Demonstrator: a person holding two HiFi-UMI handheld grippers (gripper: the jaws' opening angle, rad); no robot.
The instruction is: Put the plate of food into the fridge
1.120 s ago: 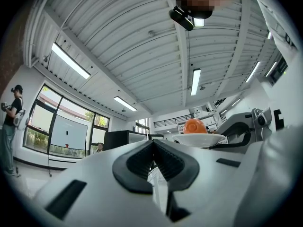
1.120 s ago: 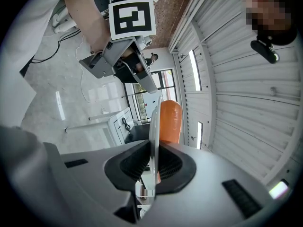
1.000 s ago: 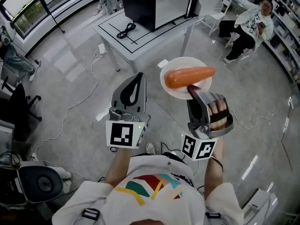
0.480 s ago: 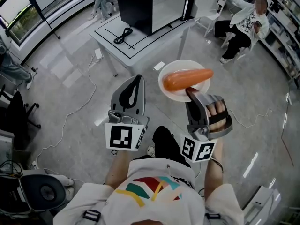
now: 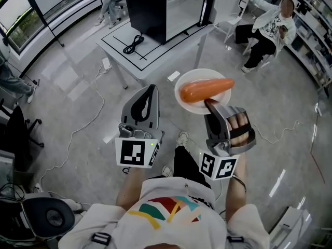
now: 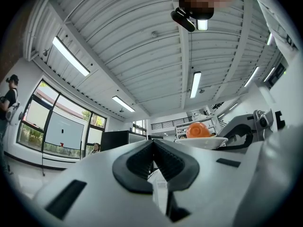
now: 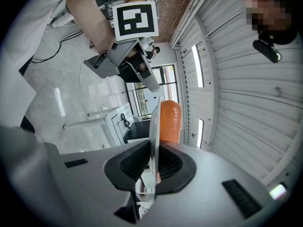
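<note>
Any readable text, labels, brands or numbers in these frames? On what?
No readable words, numbers or brands in any view.
Left gripper: square black-and-white marker on its cube, pattern only.
Right gripper: two such markers, no text.
Shirt: coloured stripes, no letters.

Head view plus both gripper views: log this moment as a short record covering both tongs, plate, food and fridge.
right tongs: shut on plate rim
left tongs: shut, empty, beside the plate
plate: white, held in the air, face up
food: one long orange piece lying on the plate
fridge: dark cabinet on white table ahead, front open; plate not yet inside
</note>
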